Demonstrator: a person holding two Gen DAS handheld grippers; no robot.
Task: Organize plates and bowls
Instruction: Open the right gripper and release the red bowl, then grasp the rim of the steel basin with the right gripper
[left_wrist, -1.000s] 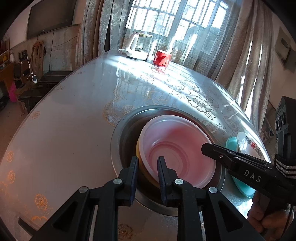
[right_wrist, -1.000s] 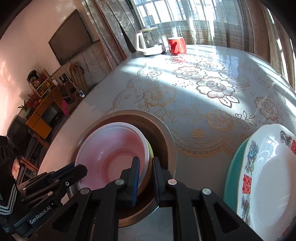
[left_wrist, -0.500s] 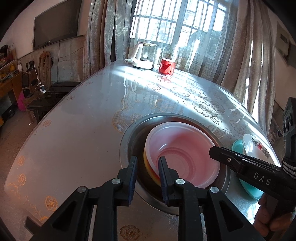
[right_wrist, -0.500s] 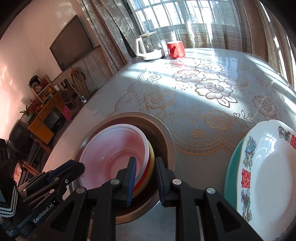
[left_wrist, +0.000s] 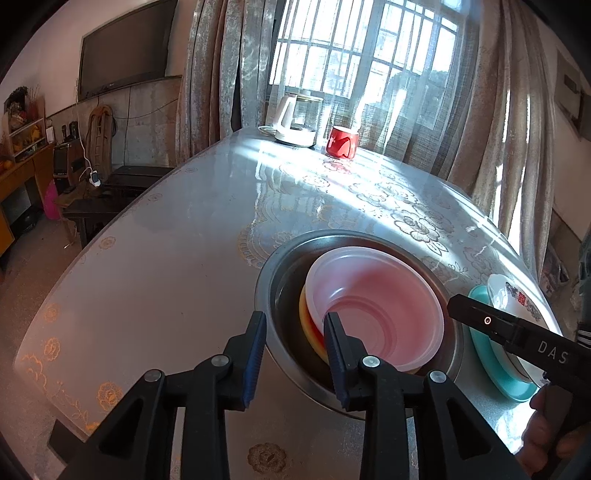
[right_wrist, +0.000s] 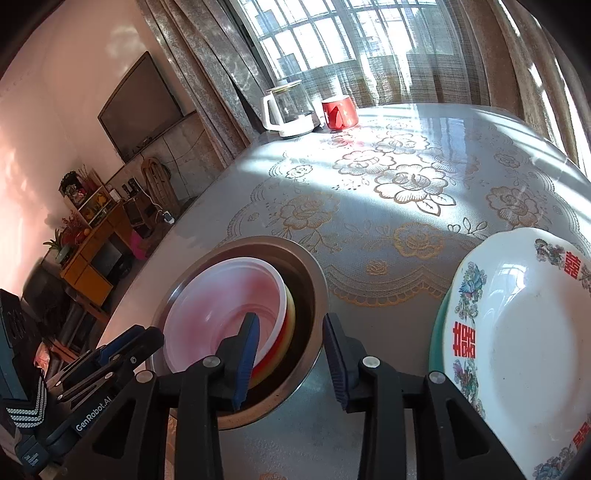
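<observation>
Pink translucent plastic bowl (left_wrist: 376, 306) sits nested on yellow and red bowls inside the steel basin (left_wrist: 269, 295) on the counter (left_wrist: 166, 266). Both grippers, left (left_wrist: 295, 349) and right (right_wrist: 290, 350), hover with fingers spread, holding nothing.

pink bowl (left_wrist: 376, 306), teal plate (left_wrist: 491, 365), red mug (right_wrist: 339, 113)

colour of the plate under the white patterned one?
Teal plate; its rim shows best in the left wrist view, beneath the white plate.

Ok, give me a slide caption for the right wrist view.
Open right gripper above a steel basin of nested bowls, beside a floral plate on the table.
</observation>
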